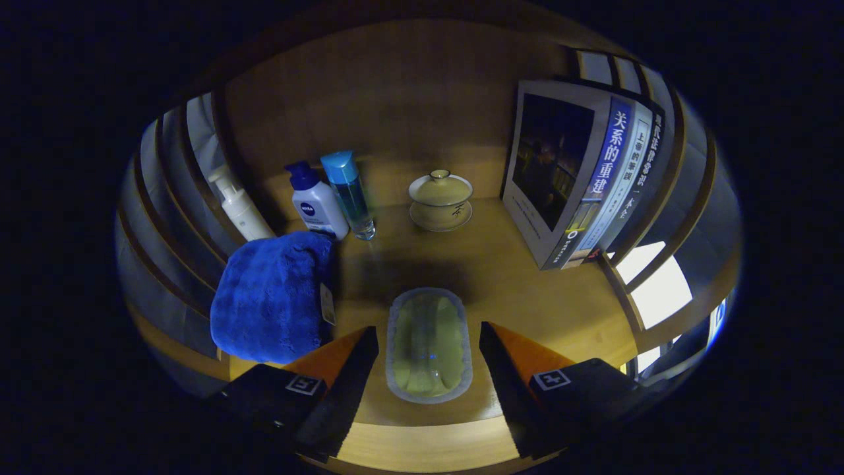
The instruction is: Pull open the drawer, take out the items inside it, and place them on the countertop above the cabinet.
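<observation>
The wooden countertop (527, 284) is seen from close above by a fisheye camera mounted on the gripper (428, 369), angled forward and downward along its two spread fingers toward the far back panel (395, 92).

Tongs (428, 359) spread wide, both fingers (343, 376) level and pointing forward, nothing pressed between them, neither finger touching anything.

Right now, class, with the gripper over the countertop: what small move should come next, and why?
Probably draw the hand-held gripper straight back. Its fingers stand open on either side of the clear oval case, which lies flat on the countertop and appears untouched, so it looks already placed.
</observation>
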A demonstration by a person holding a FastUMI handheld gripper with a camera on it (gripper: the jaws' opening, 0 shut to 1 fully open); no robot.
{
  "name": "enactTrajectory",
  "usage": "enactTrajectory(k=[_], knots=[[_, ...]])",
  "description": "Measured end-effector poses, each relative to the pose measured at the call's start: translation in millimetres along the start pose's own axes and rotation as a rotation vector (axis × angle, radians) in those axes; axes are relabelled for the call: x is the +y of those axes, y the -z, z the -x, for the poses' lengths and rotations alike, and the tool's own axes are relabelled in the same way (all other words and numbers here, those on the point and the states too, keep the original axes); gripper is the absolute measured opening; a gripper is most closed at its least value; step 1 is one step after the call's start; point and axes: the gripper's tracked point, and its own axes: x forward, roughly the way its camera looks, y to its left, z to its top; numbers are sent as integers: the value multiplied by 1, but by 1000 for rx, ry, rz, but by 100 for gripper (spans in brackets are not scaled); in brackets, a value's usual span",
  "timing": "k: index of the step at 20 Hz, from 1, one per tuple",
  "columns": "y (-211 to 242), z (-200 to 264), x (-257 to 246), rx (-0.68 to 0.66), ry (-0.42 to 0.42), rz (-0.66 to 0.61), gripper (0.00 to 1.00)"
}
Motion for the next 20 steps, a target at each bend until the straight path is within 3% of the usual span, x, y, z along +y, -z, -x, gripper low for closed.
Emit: enactTrajectory(k=[10,14,20], knots=[[22,31,-14,-92,-18,-76,100],[32,59,-13,-165,-53,-124,100],[63,112,-16,-295,-59,-93,99]])
